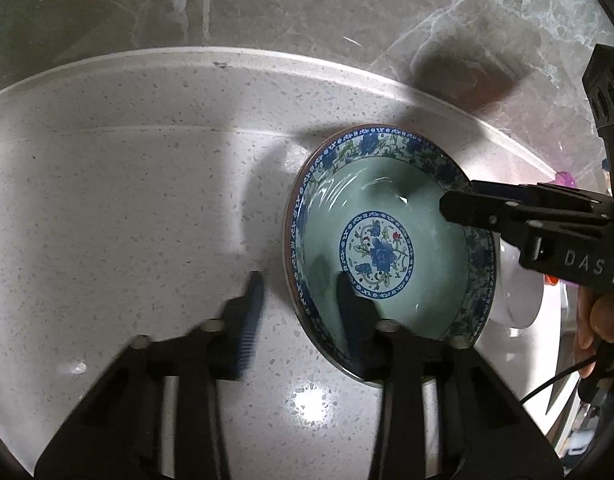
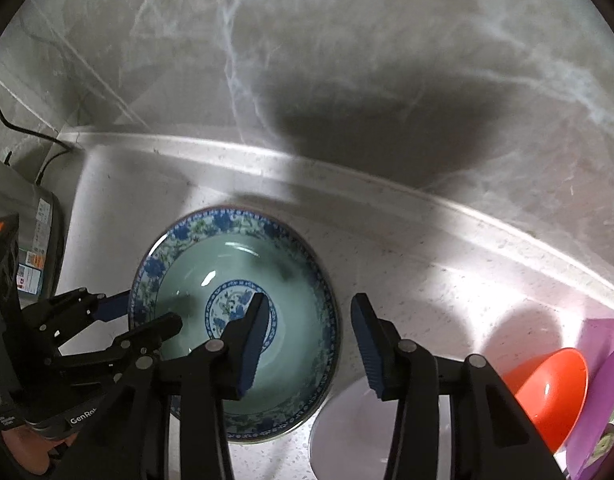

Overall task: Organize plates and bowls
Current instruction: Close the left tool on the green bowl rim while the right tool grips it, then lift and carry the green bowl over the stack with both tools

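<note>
Blue-rimmed bowl (image 1: 391, 240), rim straddled by both open tools, left tool (image 1: 303, 300), right tool (image 2: 307, 320)

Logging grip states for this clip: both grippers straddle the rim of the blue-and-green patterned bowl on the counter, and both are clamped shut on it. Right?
Not quite. Both the left gripper and the right gripper straddle the bowl rim, but their jaws stand open, as each wrist view shows. The bowl rests on the counter.
</note>
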Available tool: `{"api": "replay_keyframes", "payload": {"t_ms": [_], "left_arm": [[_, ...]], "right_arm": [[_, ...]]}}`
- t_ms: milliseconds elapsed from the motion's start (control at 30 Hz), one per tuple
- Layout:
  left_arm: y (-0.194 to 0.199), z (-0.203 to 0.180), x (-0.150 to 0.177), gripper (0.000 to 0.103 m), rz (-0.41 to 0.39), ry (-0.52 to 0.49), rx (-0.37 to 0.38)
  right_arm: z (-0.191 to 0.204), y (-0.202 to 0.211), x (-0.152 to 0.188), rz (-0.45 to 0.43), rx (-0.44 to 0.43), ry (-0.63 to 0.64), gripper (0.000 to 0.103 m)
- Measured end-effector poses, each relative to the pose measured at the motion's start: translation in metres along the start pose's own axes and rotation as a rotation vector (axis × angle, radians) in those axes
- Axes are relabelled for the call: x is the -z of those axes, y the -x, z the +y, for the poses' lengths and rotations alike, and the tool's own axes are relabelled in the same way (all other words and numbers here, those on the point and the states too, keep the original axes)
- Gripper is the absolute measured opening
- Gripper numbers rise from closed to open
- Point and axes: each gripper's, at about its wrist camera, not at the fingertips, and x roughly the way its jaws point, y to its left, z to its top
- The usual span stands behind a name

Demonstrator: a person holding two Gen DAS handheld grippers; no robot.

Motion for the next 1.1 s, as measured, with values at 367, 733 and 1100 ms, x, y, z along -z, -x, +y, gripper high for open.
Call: {"api": "replay_keyframes", "payload": {"t_ms": [367,733,1100], "left_arm": [[-0.013,0.001,0.001,0.014,-0.005,0.009,0.02],[-0.005,0.004,0.007,0.012,-0.01,0.033,0.02],[0.011,0.004,0.012,0.012,-0.014,0.048,0.041]], "right_arm": [[0.019,-0.014,-0.004,0.039,0.061,0.036,0.016],[0.015,-0.013,0.003,0.039,0.004,-0.025,0.015],[0.006,-0.004,0.015,0.025,-0.045,-0.091,0.015]]}}
